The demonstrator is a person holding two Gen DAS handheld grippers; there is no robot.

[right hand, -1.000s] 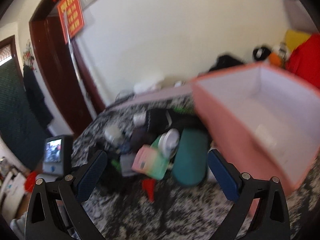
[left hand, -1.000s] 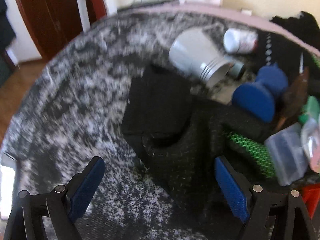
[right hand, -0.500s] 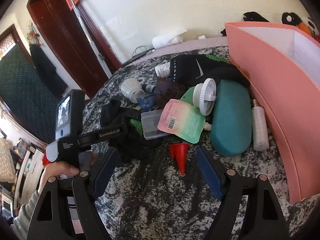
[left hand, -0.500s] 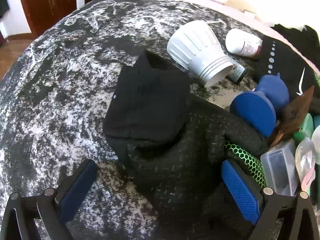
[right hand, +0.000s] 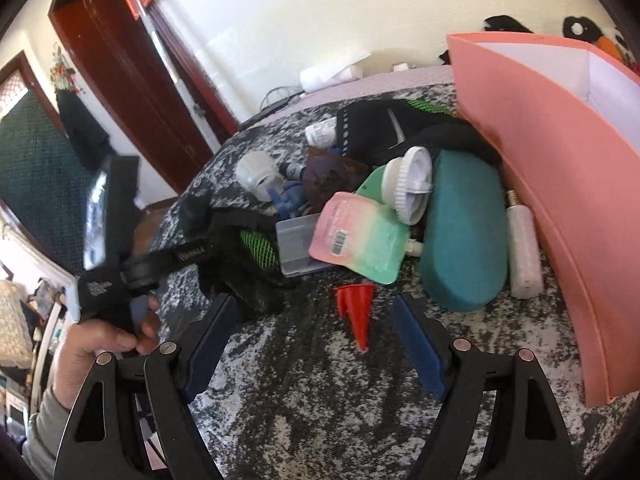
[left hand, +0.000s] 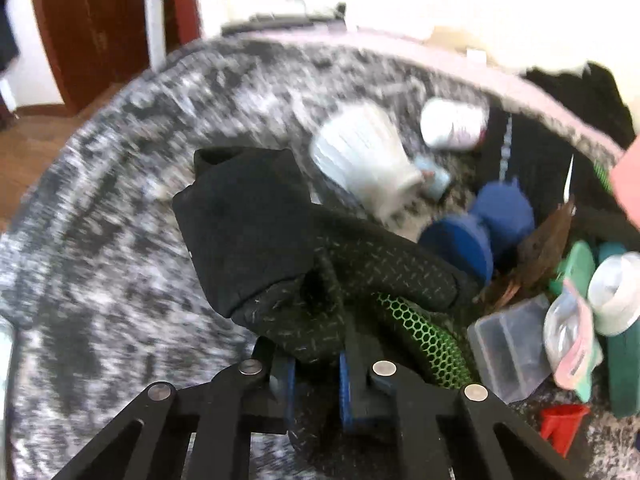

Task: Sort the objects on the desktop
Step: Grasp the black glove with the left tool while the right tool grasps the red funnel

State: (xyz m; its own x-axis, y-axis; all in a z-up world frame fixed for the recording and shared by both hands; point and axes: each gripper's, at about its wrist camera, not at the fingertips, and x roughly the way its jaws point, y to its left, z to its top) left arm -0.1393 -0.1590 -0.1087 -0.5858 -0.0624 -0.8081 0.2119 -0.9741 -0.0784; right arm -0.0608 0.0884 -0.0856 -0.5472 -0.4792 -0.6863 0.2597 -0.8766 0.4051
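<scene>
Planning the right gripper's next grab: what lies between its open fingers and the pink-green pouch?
In the right wrist view, only the red cone lies between the right gripper and the pouch, on bare patterned cloth.

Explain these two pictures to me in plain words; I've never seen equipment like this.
No robot here: a person carries a hand-held gripper in each hand, each with a camera looking out along its jaws.

The left camera's picture shows the left gripper with its jaws shut on a black glove with green mesh.

The right camera's picture shows the right gripper, jaws open and empty, above a red cone. At its left edge you see the person's hand holding the other gripper.

On the mottled grey cloth lie a teal case, a pink-and-green pouch, a clear plastic box and a white cup. A pink box stands on the right.
</scene>
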